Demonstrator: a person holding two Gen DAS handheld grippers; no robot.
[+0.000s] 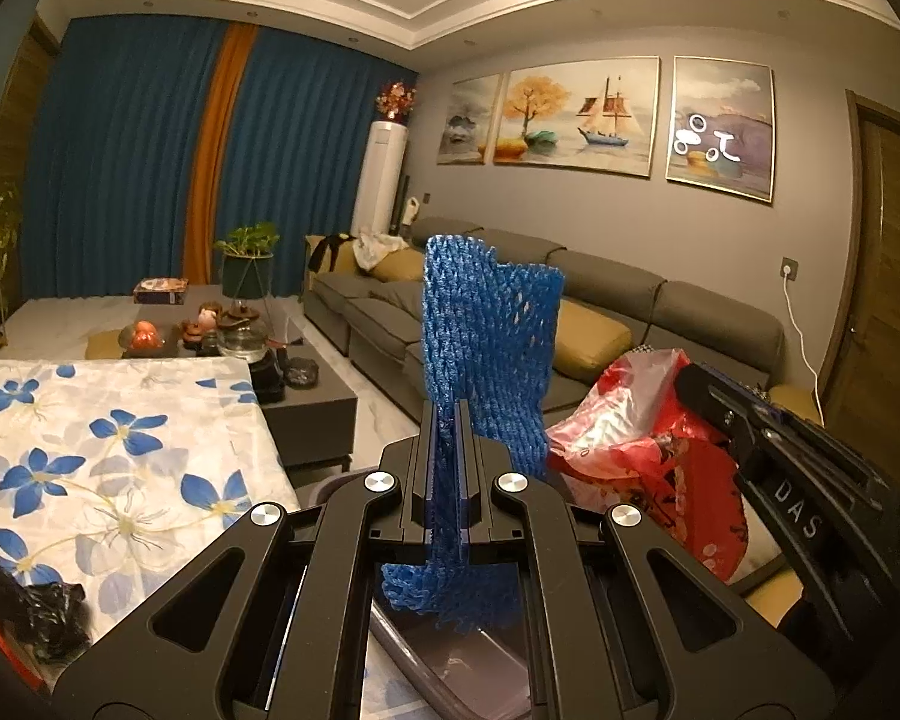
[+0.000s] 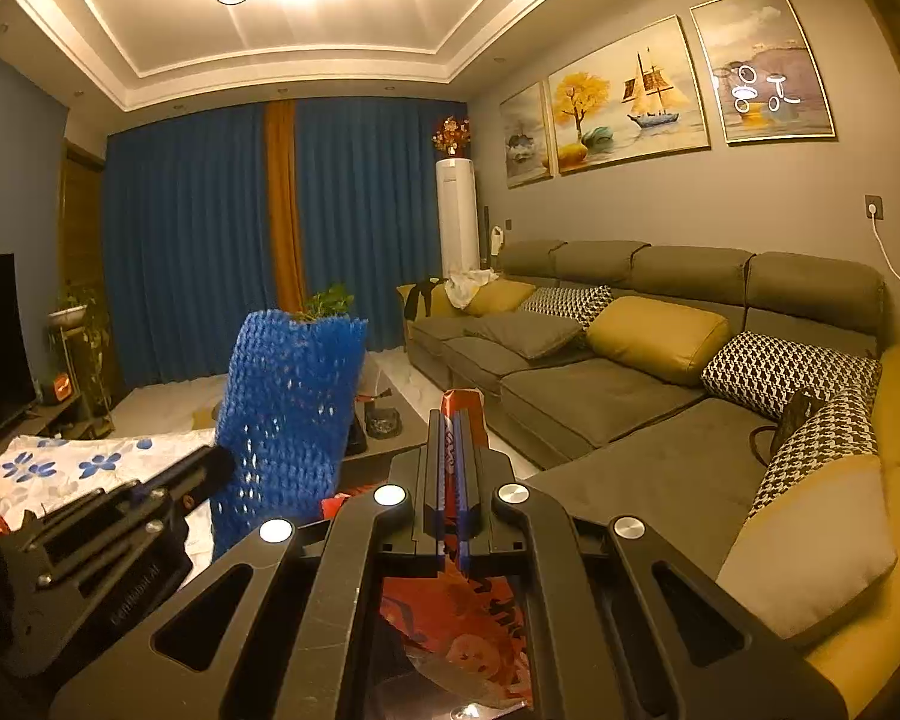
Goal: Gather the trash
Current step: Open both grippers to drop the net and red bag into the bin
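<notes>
Left gripper [image 1: 448, 420] clamps a blue foam net [image 1: 486, 330], standing upright. Right gripper [image 2: 449, 426] clamps a glossy red plastic bag [image 2: 462, 618], crumpled beneath it.

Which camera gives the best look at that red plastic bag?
The left wrist view: the red plastic bag shows most of its crumpled bulk there, pinched by the right gripper. The right wrist view shows only a strip between its own fingers and a patch below.
</notes>
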